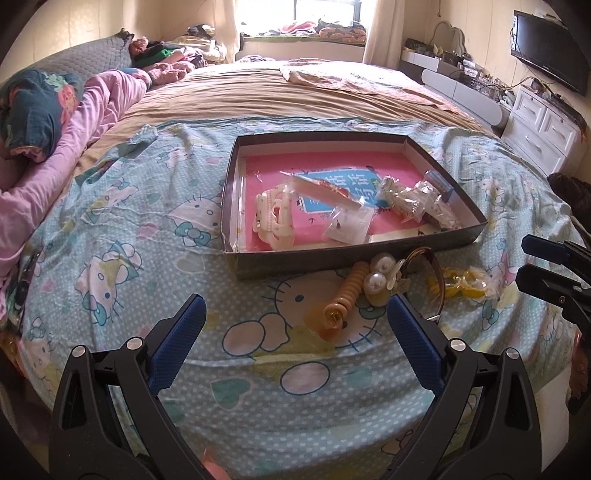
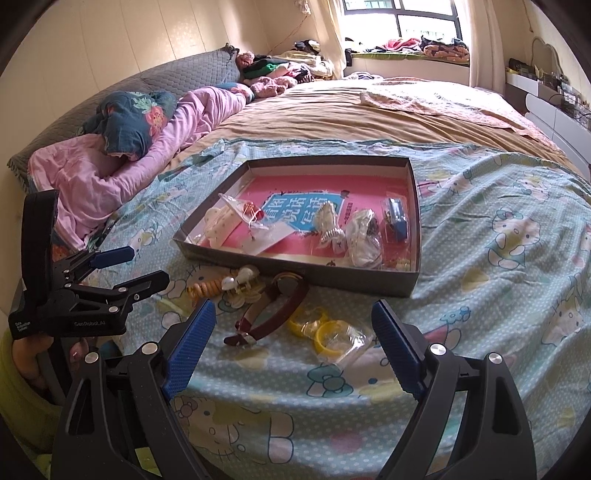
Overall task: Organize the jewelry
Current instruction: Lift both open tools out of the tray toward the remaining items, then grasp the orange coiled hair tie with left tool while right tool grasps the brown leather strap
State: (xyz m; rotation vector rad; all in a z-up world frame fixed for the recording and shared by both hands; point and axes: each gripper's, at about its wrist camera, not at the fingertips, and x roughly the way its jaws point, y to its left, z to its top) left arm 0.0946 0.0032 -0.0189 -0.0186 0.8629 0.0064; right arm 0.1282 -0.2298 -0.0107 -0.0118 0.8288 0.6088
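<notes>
Loose jewelry in a short row on the Hello Kitty print bedsheet (image 2: 480, 229), just near of the shallow dark cardboard tray (image 2: 413, 221) with pink lining.
Leftmost: coiled amber-orange bead bracelet (image 1: 347, 291), a translucent orange ring at its near end.
Touching its right side: cream hair claw with two large pearl domes (image 1: 380, 277).
Next right: dark maroon leather-strap watch with round gold-rimmed case (image 2: 275, 310), lying open, case toward the tray wall, buckle end near.
Rightmost: two yellow plastic rings inside a crumpled clear plastic bag (image 2: 328, 334), just beside the watch strap.
Inside the tray: white pearl-studded hair clip (image 1: 275, 218) at left, small clear packets in the middle, silvery bead bracelets (image 1: 402, 197) and a blue-edged clear case (image 2: 397, 218) at right.
Left gripper (image 1: 295, 321) low over the sheet, blue ribbed pads spread wide, nothing between them; bead bracelet just far of the gap.
Right gripper (image 2: 293, 325) likewise spread wide and empty, watch strap and yellow rings lying in the gap's line on the sheet, untouched.
Beyond the tray: tan blanket (image 1: 295, 92), pink quilt (image 2: 110, 173) bunched far left, bright window (image 2: 402, 18) at the far wall.
</notes>
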